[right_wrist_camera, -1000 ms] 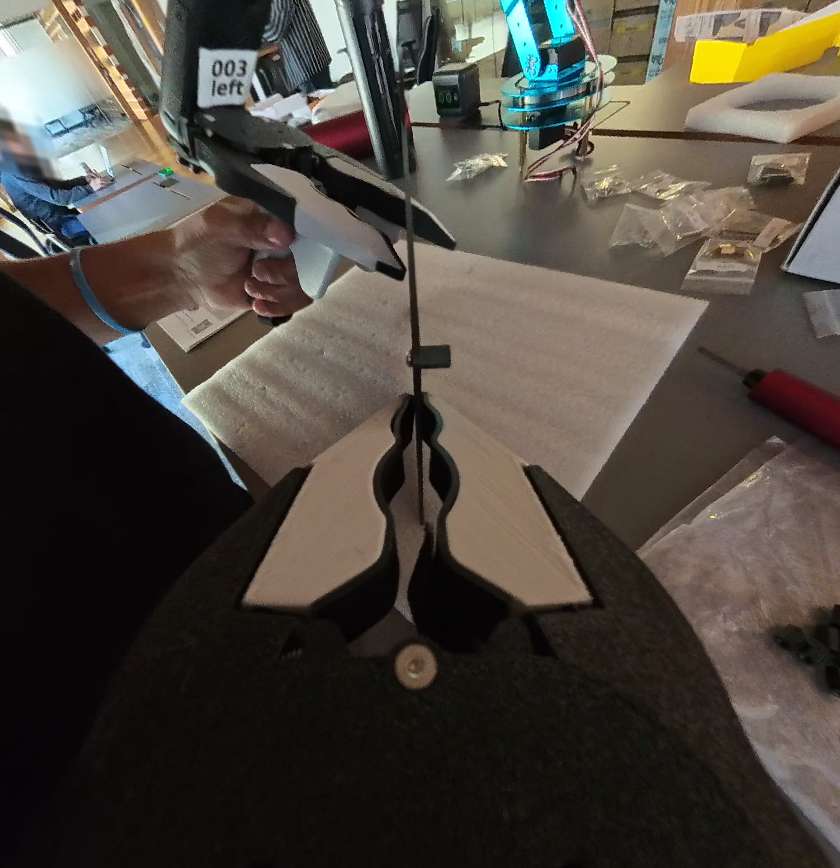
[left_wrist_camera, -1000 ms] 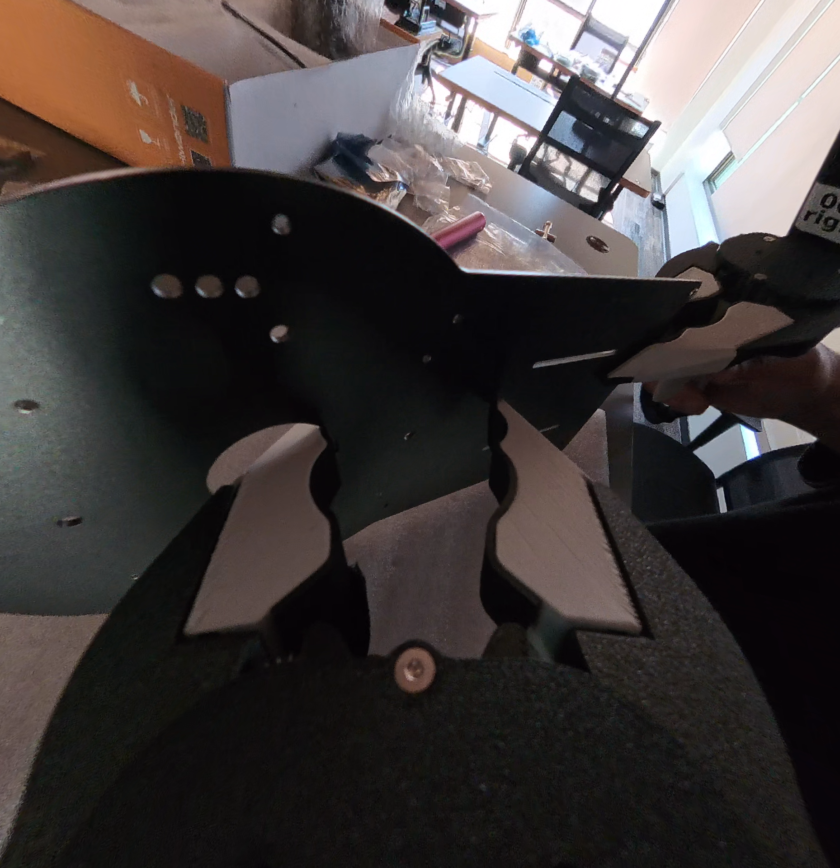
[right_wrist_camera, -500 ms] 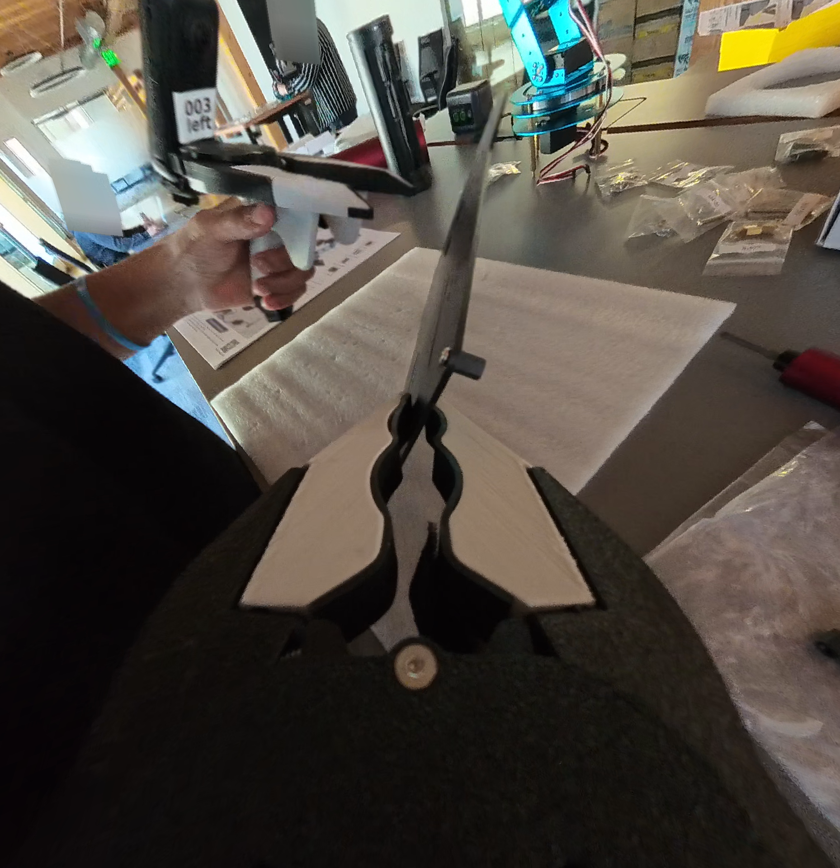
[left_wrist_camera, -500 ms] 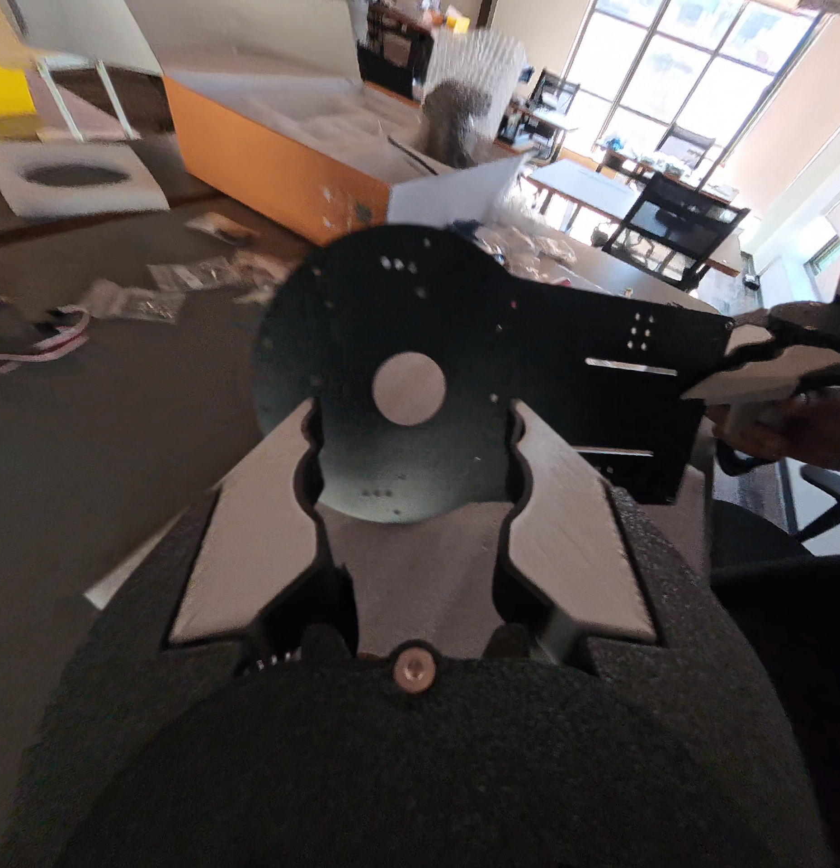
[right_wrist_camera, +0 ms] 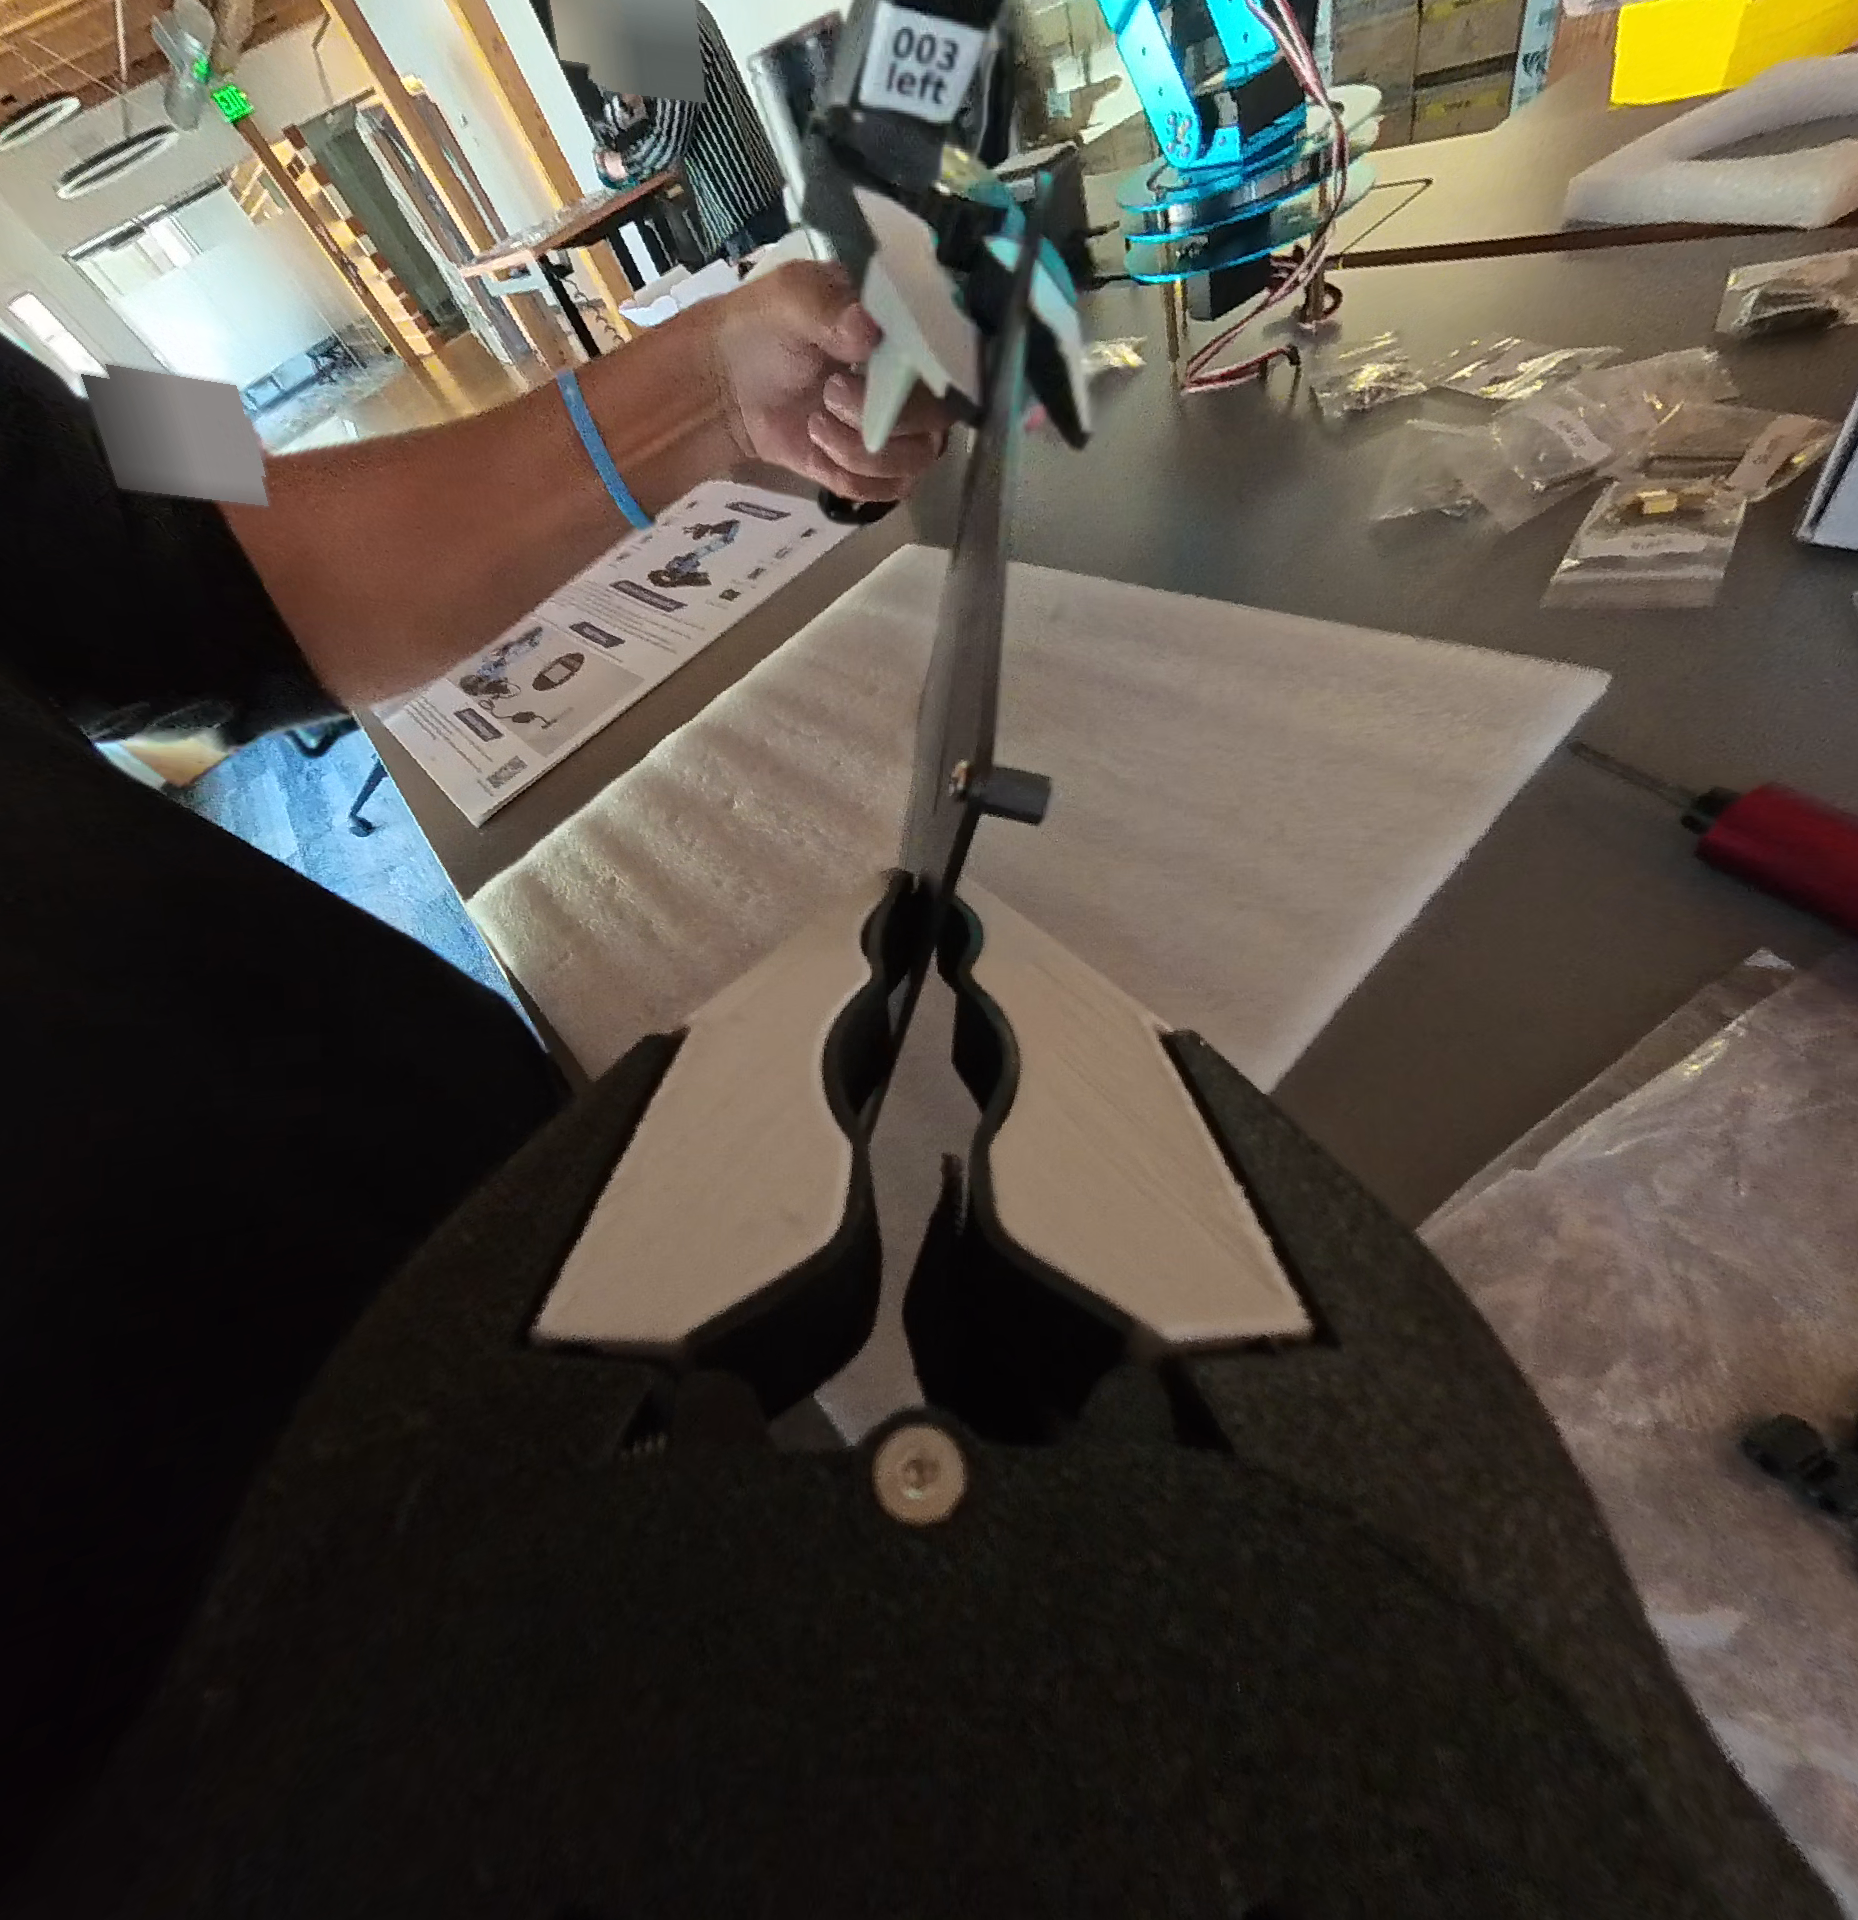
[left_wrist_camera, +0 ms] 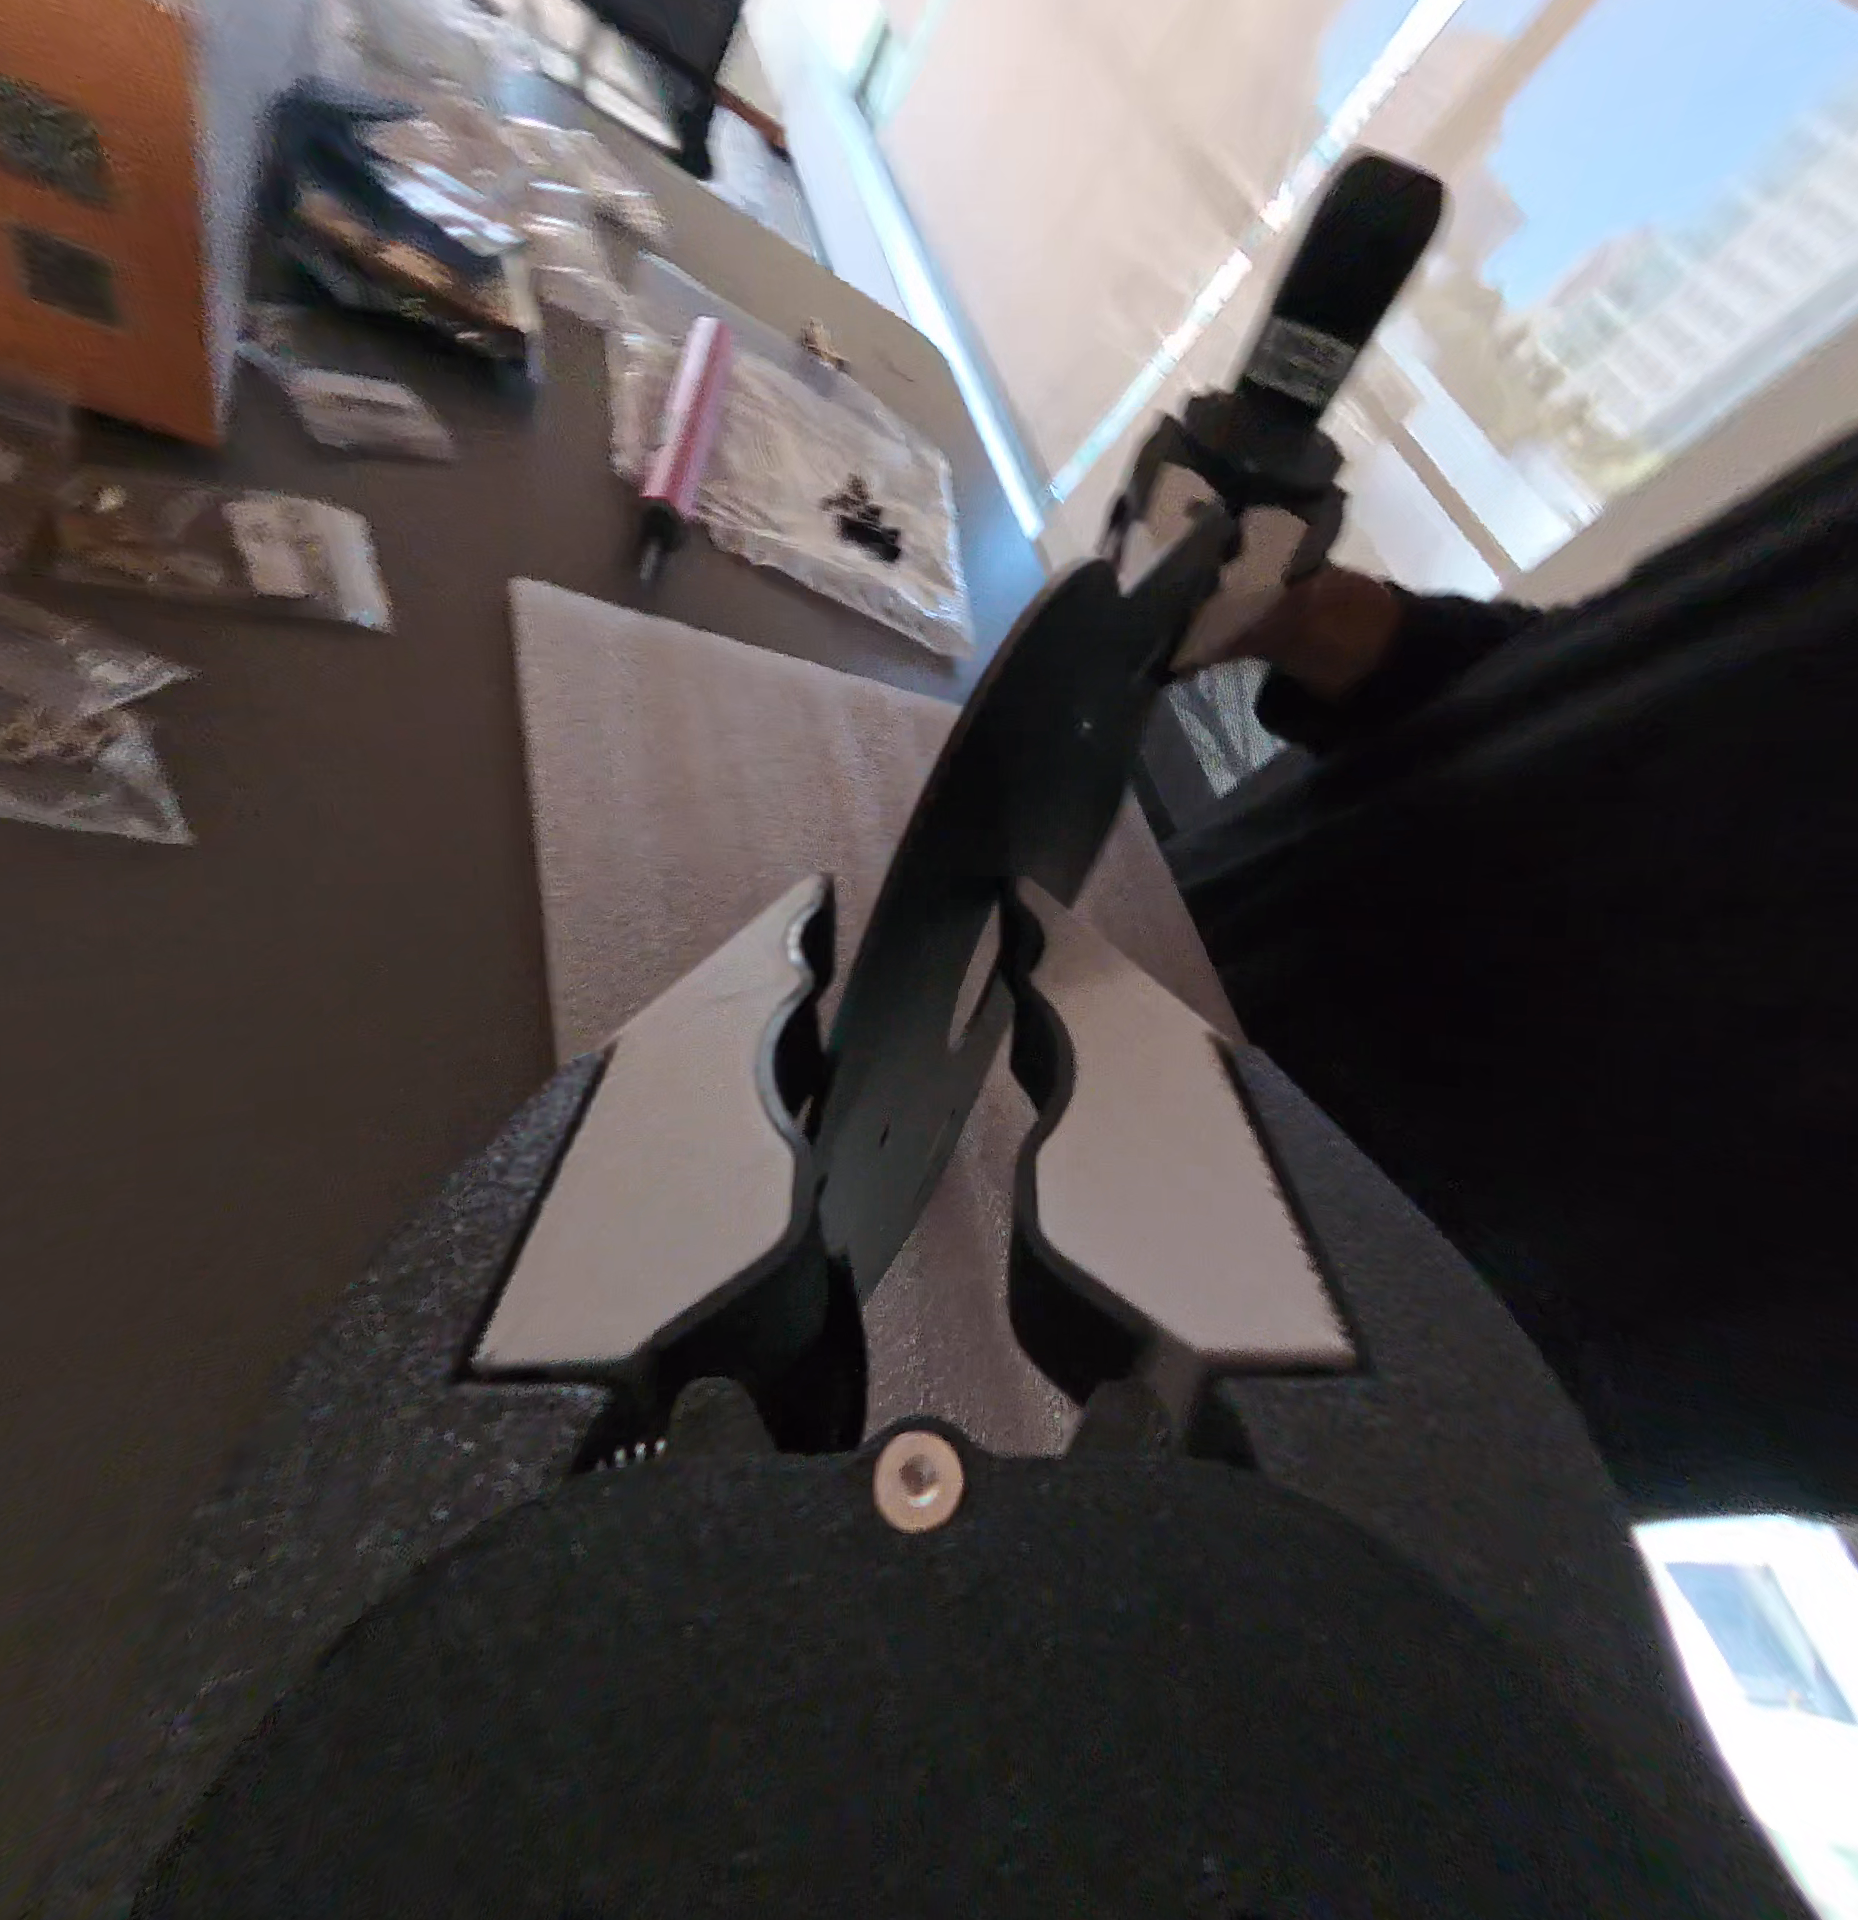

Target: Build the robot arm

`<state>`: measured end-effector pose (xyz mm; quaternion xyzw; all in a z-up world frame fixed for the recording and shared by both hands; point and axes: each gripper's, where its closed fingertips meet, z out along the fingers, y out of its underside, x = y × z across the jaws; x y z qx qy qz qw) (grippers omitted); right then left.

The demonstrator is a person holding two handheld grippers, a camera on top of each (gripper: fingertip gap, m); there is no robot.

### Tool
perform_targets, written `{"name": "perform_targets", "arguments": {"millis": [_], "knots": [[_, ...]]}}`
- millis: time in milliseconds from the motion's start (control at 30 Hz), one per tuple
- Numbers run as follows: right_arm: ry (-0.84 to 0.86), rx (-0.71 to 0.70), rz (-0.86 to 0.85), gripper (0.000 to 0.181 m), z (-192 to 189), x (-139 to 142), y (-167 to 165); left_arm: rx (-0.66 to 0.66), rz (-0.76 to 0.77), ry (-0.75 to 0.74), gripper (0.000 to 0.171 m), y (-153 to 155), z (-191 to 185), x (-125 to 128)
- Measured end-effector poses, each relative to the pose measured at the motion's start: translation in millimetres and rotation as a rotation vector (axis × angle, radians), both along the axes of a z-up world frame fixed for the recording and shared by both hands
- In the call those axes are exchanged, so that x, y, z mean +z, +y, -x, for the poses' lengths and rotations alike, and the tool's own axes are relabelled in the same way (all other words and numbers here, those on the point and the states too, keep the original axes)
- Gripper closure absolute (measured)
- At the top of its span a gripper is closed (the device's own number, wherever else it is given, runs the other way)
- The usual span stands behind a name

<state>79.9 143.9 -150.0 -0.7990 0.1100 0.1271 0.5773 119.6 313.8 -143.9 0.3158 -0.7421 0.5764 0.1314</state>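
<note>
A thin black metal plate with a round end and a rectangular end is held up above a white foam sheet. My right gripper is shut on its near edge; a small black standoff sticks out of the plate just beyond the fingertips. In the left wrist view the plate runs nearly edge-on between the fingers of my left gripper. The jaws stand a narrow gap apart on either side of it. The right gripper holds the far end there. The left gripper shows around the plate's far end.
On the dark table lie a red-handled screwdriver, several small bags of parts, a printed sheet and a plastic bag with black parts. A blue robot arm model stands at the back. An orange box stands far left. Some 20 cm of space lies between my two pairs of fingers. Left tips and right tips are each some 20 cm from the red-handled screwdriver.
My left gripper has swung from facing the plate's flat side to edge-on, with the plate between its jaws, which have narrowed. The right gripper kept its hold.
</note>
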Motion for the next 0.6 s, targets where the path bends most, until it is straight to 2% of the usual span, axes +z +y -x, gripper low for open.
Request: {"name": "perform_targets", "arguments": {"millis": [67, 133, 233, 300, 367, 433, 467, 533, 600], "knots": [[0.029, -0.032, 0.032, 0.179, -4, -5, -2, -0.091, 0.002, -0.072, 0.158, -3, 12, 7], [0.067, -0.054, 0.045, 0.178, -6, -7, -4, -0.162, 0.020, -0.079, 0.168, -6, 25, 12], [0.068, -0.047, 0.050, 0.175, -7, -5, -12, -0.248, 0.036, -0.113, 0.170, -9, 39, 12], [0.056, -0.098, 0.086, 0.158, -25, 7, -28, -0.266, 0.010, -0.113, 0.170, -7, 40, 8], [0.037, -0.143, 0.150, 0.135, -41, 31, -42, -0.272, -0.004, -0.109, 0.171, -5, 39, 8], [-0.086, -0.098, 0.225, 0.134, -41, 54, -32, -0.293, -0.026, -0.132, 0.171, -6, 41, 12], [-0.134, -0.059, 0.282, 0.131, -38, 56, -20, -0.304, -0.042, -0.147, 0.171, -7, 43, 14], [-0.141, 0.061, 0.417, 0.122, -25, 47, 10, -0.315, -0.076, -0.172, 0.171, -10, 45, 20], [-0.129, 0.157, 0.547, 0.129, -18, 28, 24, -0.315, -0.106, -0.191, 0.171, -12, 48, 24]]}}
